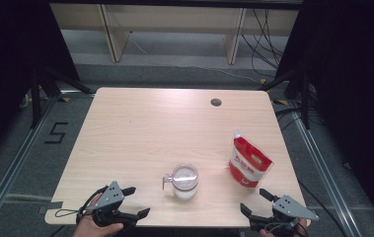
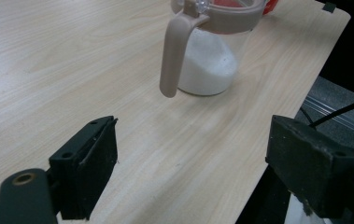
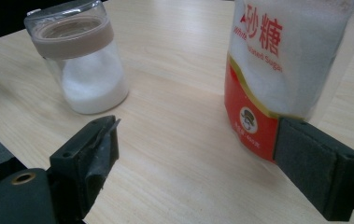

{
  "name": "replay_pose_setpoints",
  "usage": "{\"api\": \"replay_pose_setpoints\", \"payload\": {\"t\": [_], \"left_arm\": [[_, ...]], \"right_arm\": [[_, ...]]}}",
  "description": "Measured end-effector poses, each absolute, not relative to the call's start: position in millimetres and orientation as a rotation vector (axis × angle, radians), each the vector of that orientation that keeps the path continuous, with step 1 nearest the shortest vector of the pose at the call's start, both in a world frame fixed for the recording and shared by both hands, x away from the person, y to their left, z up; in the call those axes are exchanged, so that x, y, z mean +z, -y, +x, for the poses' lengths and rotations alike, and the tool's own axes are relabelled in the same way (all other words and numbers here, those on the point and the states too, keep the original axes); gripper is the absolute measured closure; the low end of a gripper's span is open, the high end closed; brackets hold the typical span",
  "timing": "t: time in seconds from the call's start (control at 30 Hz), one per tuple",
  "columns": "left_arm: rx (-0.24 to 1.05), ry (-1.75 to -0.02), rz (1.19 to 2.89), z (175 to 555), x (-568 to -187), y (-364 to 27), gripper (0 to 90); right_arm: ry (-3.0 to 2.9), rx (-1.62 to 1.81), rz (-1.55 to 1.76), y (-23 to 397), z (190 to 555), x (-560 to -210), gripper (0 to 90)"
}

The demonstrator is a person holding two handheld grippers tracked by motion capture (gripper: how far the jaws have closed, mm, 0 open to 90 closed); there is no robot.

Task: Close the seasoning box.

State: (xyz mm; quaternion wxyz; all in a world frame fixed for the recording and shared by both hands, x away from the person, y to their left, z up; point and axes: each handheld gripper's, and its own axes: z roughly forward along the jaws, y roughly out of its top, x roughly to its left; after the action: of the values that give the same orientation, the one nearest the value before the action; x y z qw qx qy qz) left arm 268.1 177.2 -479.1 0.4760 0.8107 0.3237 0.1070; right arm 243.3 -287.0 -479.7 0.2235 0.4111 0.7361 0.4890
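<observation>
Jar [image 2: 212, 51] top cut off by the left gripper view's upper edge. Sugar pouch [image 3: 282, 70] spout and right side cropped in the right gripper view. Pouch print too small to read from the high view.

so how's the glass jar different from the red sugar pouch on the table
The jar is clear glass with a beige collar and handle; the sugar pouch is a soft red and white bag with printed lettering. The jar is short and round; the pouch stands taller and flatter, with a spout at one top corner. Both stand upright on the table and hold a white granular filling.
</observation>
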Motion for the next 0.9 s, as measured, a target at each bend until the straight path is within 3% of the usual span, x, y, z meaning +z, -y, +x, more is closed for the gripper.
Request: {"api": "replay_pose_setpoints", "payload": {"t": [0.9], "left_arm": [[0.268,-0.803,2.023,256.4,-491.6,-177.4,16.0]], "right_arm": [[-2.140,1.288,1.146,282.9,244.2,-486.4,15.6]]}}
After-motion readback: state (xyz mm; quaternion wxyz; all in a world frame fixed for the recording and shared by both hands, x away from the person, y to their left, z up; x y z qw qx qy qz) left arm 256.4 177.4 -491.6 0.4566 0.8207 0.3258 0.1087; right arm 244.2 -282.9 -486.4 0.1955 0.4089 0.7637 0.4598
